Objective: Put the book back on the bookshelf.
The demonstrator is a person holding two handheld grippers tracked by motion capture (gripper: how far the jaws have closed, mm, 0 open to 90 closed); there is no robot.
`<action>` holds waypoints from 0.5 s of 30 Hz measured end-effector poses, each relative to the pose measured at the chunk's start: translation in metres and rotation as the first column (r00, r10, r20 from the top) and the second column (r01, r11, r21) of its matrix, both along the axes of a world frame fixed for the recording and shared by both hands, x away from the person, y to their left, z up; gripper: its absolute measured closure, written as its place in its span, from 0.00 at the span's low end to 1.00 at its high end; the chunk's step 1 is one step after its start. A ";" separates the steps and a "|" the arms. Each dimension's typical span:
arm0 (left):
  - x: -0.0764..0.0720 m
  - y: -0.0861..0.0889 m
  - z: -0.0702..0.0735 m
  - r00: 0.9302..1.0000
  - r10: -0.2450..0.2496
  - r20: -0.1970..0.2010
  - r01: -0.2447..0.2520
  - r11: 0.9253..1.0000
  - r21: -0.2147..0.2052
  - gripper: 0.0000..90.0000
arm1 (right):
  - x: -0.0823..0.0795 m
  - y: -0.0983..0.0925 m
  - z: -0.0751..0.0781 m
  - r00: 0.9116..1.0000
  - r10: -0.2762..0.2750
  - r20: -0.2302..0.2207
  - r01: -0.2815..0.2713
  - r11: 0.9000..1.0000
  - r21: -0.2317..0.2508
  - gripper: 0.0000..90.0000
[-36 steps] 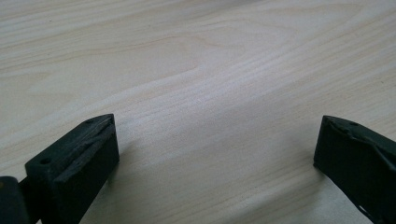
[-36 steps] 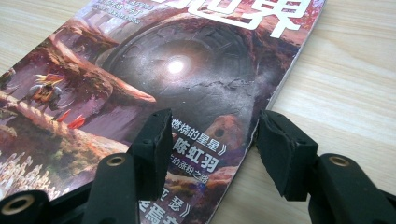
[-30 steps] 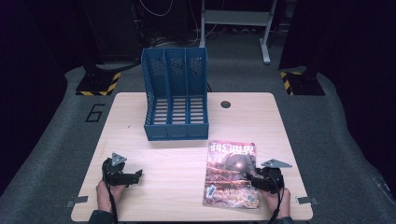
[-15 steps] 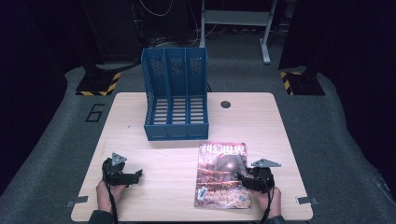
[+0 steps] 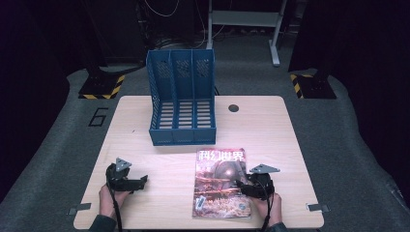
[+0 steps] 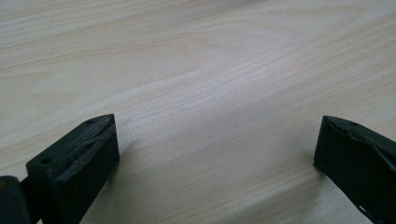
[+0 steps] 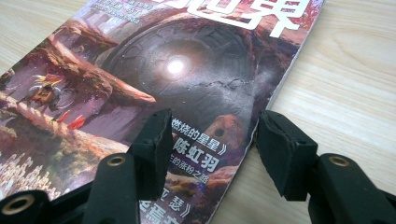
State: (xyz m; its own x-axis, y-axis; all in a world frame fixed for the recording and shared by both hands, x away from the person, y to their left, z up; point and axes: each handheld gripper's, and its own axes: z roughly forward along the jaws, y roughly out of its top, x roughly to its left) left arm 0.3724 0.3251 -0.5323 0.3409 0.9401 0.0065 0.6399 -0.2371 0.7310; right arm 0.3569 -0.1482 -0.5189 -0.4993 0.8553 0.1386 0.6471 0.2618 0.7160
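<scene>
We are noting the right gripper (image 7: pixel 210 149), jaws parted astride the magazine (image 5: pixel 220 181) edge at five o'clock, risking creasing its cover.

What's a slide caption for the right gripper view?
Right gripper, jaws parted, straddling the edge of a magazine lying flat on the wooden table.

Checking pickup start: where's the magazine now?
High view: magazine lies flat, front right of table, just before the blue file rack; right gripper at its right edge.

black gripper (image 5: pixel 139 181) bodies, grey triangular top plates, brass-ringed screw holes
</scene>
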 end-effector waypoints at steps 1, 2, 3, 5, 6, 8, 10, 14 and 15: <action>-0.001 -0.001 0.001 1.000 0.003 -0.019 -0.003 1.000 -0.001 0.00 | 0.000 0.002 0.000 1.000 -0.002 0.000 0.002 1.000 0.003 0.51; -0.001 -0.001 0.001 1.000 0.003 -0.019 -0.003 1.000 -0.001 0.00 | 0.000 0.002 0.000 1.000 -0.002 0.000 0.002 1.000 0.003 0.51; -0.002 -0.004 0.001 1.000 0.015 -0.011 -0.015 1.000 -0.014 0.00 | 0.000 0.006 0.000 1.000 0.003 -0.006 -0.003 1.000 0.000 0.51; -0.003 -0.008 0.003 1.000 0.014 -0.014 -0.014 0.999 -0.044 0.00 | 0.001 0.010 0.000 1.000 0.009 -0.006 -0.009 1.000 0.000 0.51; -0.003 -0.008 0.003 1.000 0.014 -0.014 -0.014 0.999 -0.044 0.00 | 0.001 0.010 0.000 1.000 0.009 -0.006 -0.009 1.000 0.000 0.51; -0.004 -0.015 0.006 1.000 -0.005 -0.011 0.005 0.999 -0.050 0.00 | 0.001 0.013 0.001 1.000 0.011 -0.006 -0.011 1.000 0.000 0.51; -0.004 -0.023 0.010 0.999 -0.038 -0.017 0.037 0.998 -0.052 0.00 | 0.002 0.015 0.001 1.000 0.025 -0.009 -0.025 1.000 -0.009 0.51; -0.004 -0.050 0.015 0.993 -0.121 0.005 0.121 0.992 -0.047 0.00 | 0.008 0.014 0.003 0.997 0.065 -0.033 -0.065 0.998 -0.013 0.40; -0.004 -0.056 0.015 0.991 -0.133 0.006 0.133 0.990 -0.051 0.00 | 0.009 0.013 0.004 0.997 0.065 -0.043 -0.066 0.998 -0.018 0.38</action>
State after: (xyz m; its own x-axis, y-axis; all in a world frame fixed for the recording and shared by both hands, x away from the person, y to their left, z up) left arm 0.3685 0.2691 -0.5173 0.4628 0.8856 -0.0393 0.6030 -0.2820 0.7462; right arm 0.3657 -0.1349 -0.5144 -0.5486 0.8235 0.1442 0.6577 0.3186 0.6825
